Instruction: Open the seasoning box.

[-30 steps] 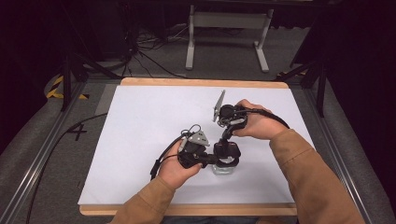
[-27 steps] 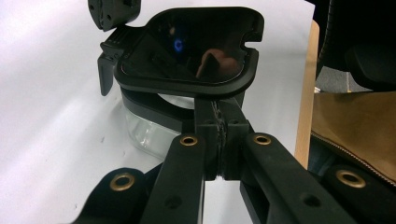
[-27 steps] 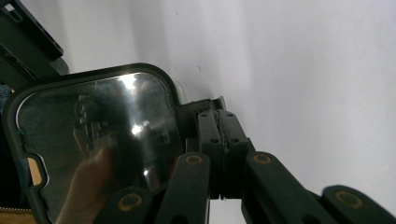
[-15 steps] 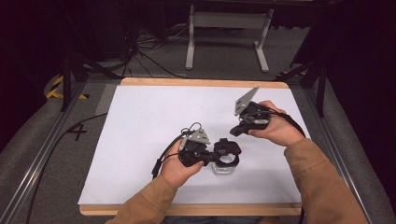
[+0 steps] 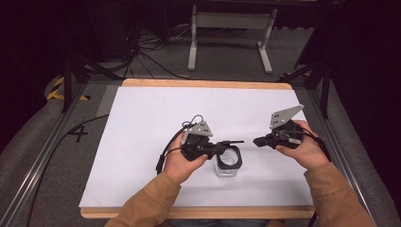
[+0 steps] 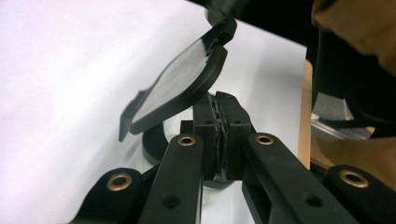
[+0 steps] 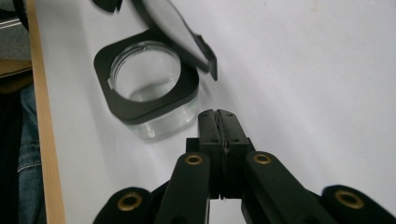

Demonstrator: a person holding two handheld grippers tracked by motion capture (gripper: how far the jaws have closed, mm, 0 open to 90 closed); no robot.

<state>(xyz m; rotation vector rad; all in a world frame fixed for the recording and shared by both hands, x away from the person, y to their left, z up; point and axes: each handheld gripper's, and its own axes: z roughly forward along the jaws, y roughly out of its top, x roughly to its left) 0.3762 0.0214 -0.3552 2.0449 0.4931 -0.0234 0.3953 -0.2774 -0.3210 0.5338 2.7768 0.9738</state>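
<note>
– On the white surface (image 5: 151,118), just off centre toward 4 o'clock: what is logged there?
– One clear jar (image 5: 226,166) with a black square collar, standing upright. Its black lid (image 5: 232,142) is swung up, open and tilted. The jar interior looks empty in the right gripper view (image 7: 149,93).

– Left tongs (image 5: 225,151), position and state?
– Held in the left hand (image 5: 179,163) at 9 o'clock of the jar, pointing toward 3 o'clock, tips at the collar. In the left gripper view the tongs (image 6: 219,112) are pressed together, pad to pad. I see nothing between them. The lid (image 6: 182,79) stands tilted just above and beyond the tips. Contact between tips and collar: cannot tell.

– Right tongs (image 5: 257,141)?
– Held in the right hand (image 5: 302,151) at 3 o'clock of the jar, pointing toward 9 o'clock, apart from the jar and holding nothing. The right gripper view shows them (image 7: 218,123) closed together, with the jar ahead at about 11 o'clock of the tips and the lid (image 7: 180,28) slanting beyond its collar.

– Anything else on the sheet?
– Both of the person's tan sleeves come in from 6 o'clock.
</note>
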